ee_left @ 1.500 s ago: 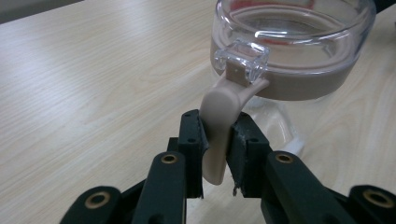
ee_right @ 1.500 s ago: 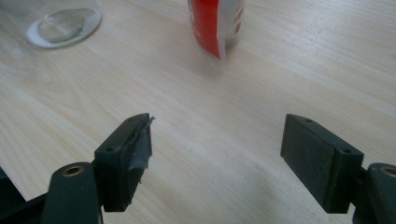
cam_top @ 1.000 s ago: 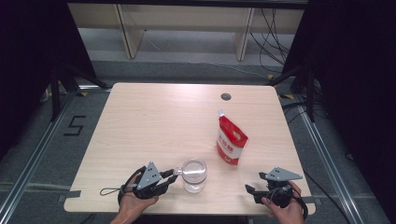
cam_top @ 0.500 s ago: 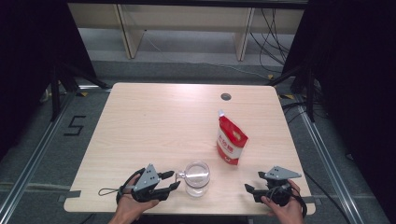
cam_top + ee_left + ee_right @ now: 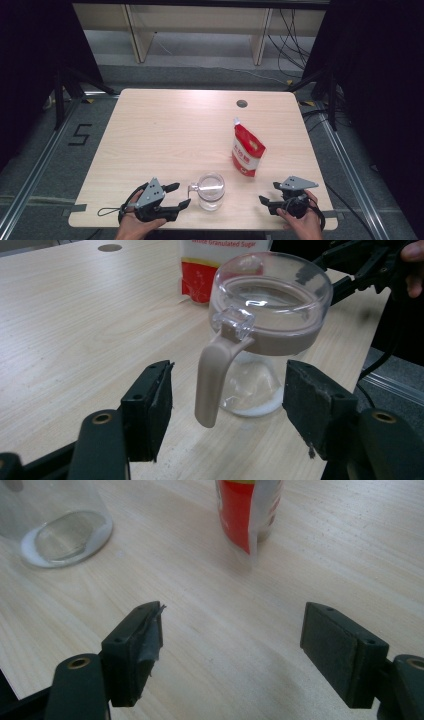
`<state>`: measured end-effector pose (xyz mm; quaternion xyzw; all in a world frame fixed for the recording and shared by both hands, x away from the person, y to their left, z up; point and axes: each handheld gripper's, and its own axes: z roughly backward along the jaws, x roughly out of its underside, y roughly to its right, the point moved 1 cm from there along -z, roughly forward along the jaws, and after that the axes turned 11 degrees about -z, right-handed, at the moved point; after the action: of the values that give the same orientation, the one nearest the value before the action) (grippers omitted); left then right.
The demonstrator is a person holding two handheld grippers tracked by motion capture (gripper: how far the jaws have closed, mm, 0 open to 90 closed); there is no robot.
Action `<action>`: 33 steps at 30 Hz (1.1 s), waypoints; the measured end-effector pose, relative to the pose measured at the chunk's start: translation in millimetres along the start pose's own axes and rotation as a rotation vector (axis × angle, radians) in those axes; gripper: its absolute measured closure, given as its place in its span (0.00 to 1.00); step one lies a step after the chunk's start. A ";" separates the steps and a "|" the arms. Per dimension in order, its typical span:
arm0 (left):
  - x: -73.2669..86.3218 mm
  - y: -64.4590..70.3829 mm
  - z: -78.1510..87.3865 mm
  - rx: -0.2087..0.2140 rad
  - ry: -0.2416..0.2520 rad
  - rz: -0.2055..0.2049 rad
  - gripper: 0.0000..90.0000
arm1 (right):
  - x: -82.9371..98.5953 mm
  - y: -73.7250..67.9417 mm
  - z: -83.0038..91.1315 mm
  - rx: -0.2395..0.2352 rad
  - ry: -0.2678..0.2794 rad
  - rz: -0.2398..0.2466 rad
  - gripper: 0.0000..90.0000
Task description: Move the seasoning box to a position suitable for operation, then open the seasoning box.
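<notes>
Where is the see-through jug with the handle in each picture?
High view: the jug stands near the table's front edge, between the two tools.
Left gripper view: it sits top centre, its handle hanging between the open jaws.
Right gripper view: its base shows top left.
Shared landmark: the red sugar pouch beside it.

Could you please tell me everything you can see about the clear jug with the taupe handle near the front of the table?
The jug is a clear, glass-like vessel with a clear domed lid, a taupe band below the lid and a taupe handle topped by a clear thumb tab. It stands upright on the wooden table near the front edge, left of the red sugar pouch. A thin white layer lies at its bottom. The left gripper is open, its jaws either side of the handle without touching.
</notes>
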<state>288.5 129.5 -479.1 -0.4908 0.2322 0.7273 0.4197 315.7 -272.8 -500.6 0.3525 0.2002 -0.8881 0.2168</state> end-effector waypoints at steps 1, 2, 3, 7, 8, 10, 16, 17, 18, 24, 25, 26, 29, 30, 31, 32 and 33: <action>-0.3 1.1 0.0 0.004 -0.003 0.005 0.40 | -0.1 0.2 0.0 0.001 0.001 0.006 0.29; -0.8 1.3 0.3 0.003 -0.009 0.003 0.40 | 0.0 0.0 0.6 0.005 0.000 -0.002 0.29; -1.3 1.9 0.1 0.006 -0.004 0.014 0.40 | 0.1 0.3 0.7 0.006 0.006 -0.002 0.29; -3.7 1.0 1.7 0.020 -0.005 0.021 0.42 | 0.2 0.8 -0.1 -0.004 0.000 0.002 0.29; -5.0 0.8 2.9 0.017 -0.006 0.028 0.43 | 0.3 -0.2 0.6 0.001 -0.004 -0.006 0.29; -6.6 -0.2 3.7 0.026 0.006 0.028 0.45 | 0.0 -0.1 0.4 0.000 0.001 -0.001 0.29; -22.1 -0.5 6.7 0.049 0.038 0.037 0.60 | -0.2 -1.8 -0.5 -0.004 -0.005 -0.017 0.29; -24.8 0.5 6.9 0.041 0.036 0.034 0.63 | -1.4 0.9 -1.0 -0.005 0.011 0.017 0.29; -24.8 0.5 6.9 0.041 0.036 0.034 0.66 | -1.4 0.9 -1.0 -0.005 0.011 0.017 0.29; -34.6 -7.9 7.9 -0.011 0.061 -0.037 0.84 | -4.5 -5.7 2.8 -0.014 0.044 0.000 0.30; -35.6 -8.8 7.5 -0.011 0.059 -0.037 0.88 | -5.9 -6.3 3.0 -0.026 0.059 0.019 0.30; -36.7 -8.5 5.2 -0.002 0.067 -0.022 0.91 | -6.1 -7.4 3.5 -0.031 0.063 0.019 0.30; -40.6 -8.5 -0.3 0.003 0.050 -0.052 0.96 | -5.6 -8.1 2.9 -0.030 0.065 0.039 0.30; -41.3 -7.6 -1.7 -0.006 0.041 -0.050 0.97 | -5.5 -7.8 3.3 -0.029 0.068 0.033 0.30; -41.7 -6.8 -3.6 -0.008 0.033 -0.041 0.99 | -5.4 -7.1 3.9 -0.023 0.069 0.035 0.30; -42.0 -8.4 -5.4 -0.007 0.027 -0.067 0.99 | -4.6 -9.2 4.9 -0.028 0.068 0.003 0.30; -41.6 -8.5 -7.7 -0.008 0.026 -0.050 0.99 | -5.1 -8.1 5.0 -0.034 0.075 0.019 0.30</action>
<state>306.5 112.4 -443.8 -0.5074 0.2224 0.7111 0.4329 312.1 -267.5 -491.9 0.3836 0.2197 -0.8687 0.2235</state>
